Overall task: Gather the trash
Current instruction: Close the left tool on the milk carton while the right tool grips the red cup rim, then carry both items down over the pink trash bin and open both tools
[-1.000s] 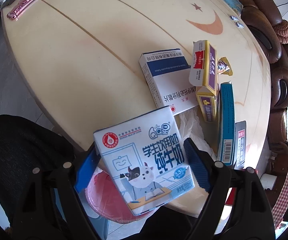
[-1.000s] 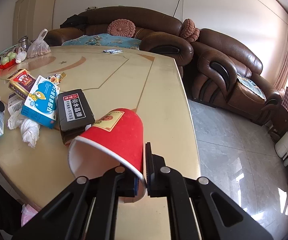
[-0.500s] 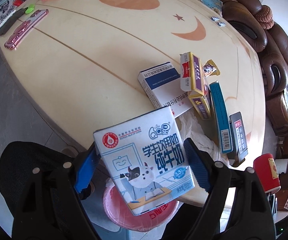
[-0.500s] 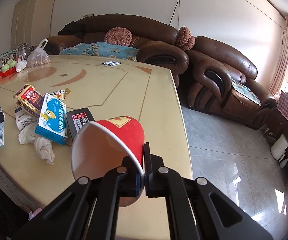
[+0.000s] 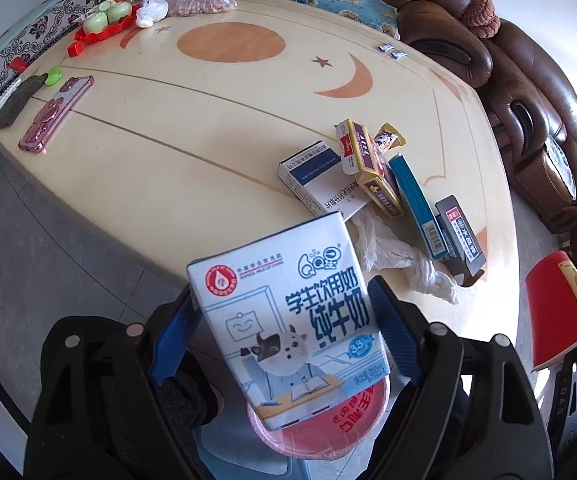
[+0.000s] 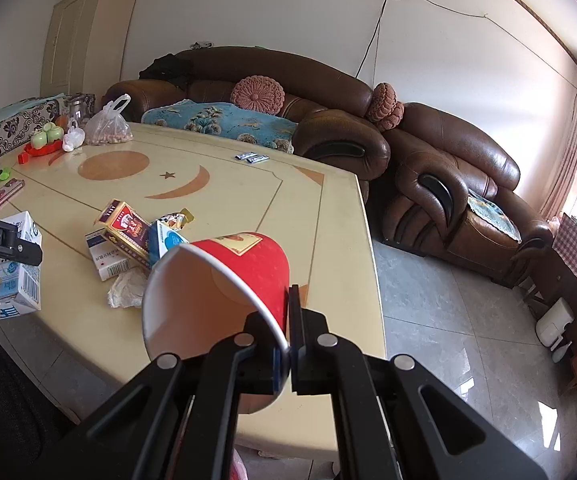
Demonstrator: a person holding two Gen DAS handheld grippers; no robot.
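L gripper (image 5: 284,328) clamps milk carton (image 5: 288,320) upright, w/ pink bin (image 5: 320,432) prob. right below it. R gripper (image 6: 284,336) pinches red cup (image 6: 216,296) rim, off table (image 6: 328,208) edge.

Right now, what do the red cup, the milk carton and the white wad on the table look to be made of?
Red cup: likely paper, a thin rolled rim and matte plain inside, glossy red outside. Milk carton: coated paperboard, with sharp folded edges and a smooth printed face. White wad: probably thin plastic film or tissue; it is crumpled, twisted and slightly translucent, so I cannot say which.
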